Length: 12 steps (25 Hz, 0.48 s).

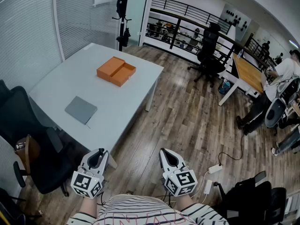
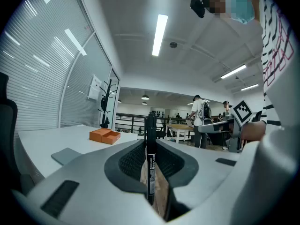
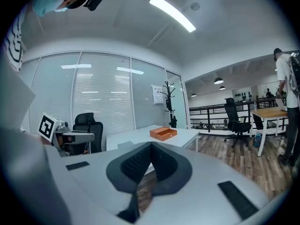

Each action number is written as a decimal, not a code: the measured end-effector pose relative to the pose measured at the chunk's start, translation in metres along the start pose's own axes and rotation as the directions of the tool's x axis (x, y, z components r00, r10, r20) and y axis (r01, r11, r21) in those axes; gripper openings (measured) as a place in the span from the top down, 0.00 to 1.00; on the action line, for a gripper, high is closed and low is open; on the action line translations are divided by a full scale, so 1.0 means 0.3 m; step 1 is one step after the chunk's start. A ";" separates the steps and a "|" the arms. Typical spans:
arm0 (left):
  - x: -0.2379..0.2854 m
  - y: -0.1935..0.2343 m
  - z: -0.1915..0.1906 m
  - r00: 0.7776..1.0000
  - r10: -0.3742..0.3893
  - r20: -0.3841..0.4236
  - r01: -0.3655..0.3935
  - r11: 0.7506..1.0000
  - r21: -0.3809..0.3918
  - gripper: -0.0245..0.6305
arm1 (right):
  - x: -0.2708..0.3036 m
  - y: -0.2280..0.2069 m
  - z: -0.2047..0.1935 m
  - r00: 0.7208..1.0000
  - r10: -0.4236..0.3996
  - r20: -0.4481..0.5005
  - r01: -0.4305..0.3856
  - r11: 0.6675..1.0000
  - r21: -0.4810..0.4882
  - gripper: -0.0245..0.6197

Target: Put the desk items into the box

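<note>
Orange box (image 1: 116,71) is left open on the table (image 1: 133,108), looks empty afaict, w/ a grey notebook (image 1: 80,109) lying apart from it. A black pen (image 2: 150,156) is clamped in the left gripper (image 1: 99,155), the right gripper (image 1: 167,156) is pinched together on nothing, so basically everything's still to be done.

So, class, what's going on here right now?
A person stands back from the desk with a gripper in each hand. The left gripper is shut on a black pen, which stands upright between its jaws. The right gripper is shut with nothing in it. On the desk sit an orange box and, nearer the person, a grey notebook.
</note>
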<state>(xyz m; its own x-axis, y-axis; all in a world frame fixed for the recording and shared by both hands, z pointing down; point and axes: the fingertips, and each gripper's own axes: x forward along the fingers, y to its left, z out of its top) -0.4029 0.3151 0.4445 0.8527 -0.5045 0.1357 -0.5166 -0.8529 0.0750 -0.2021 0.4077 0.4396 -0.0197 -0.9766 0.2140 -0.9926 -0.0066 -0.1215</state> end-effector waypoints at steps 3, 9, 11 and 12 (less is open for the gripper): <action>0.008 0.011 -0.002 1.000 -0.013 -0.004 0.013 1.000 0.000 0.85 | 0.016 0.008 0.000 1.000 -0.003 0.000 0.003 1.000 0.003 0.92; 0.018 0.020 -0.020 0.999 -0.038 -0.018 0.038 0.999 -0.001 0.85 | 0.026 0.005 -0.008 1.000 -0.022 0.006 0.021 0.999 0.024 0.92; 0.029 0.021 -0.029 0.999 -0.042 -0.024 0.042 0.999 -0.001 0.85 | 0.030 -0.004 -0.016 1.000 -0.021 0.008 0.021 0.999 0.038 0.92; 0.035 0.024 -0.036 0.999 -0.041 -0.029 0.041 0.999 -0.005 0.85 | 0.033 -0.008 -0.023 1.000 -0.018 0.006 0.018 0.999 0.045 0.92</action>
<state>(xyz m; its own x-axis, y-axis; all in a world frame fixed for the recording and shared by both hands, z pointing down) -0.3984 0.3052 0.4571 0.8705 -0.4651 0.1607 -0.4818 -0.8721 0.0857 -0.2009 0.3995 0.4485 -0.0009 -0.9776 0.2103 -0.9863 -0.0338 -0.1613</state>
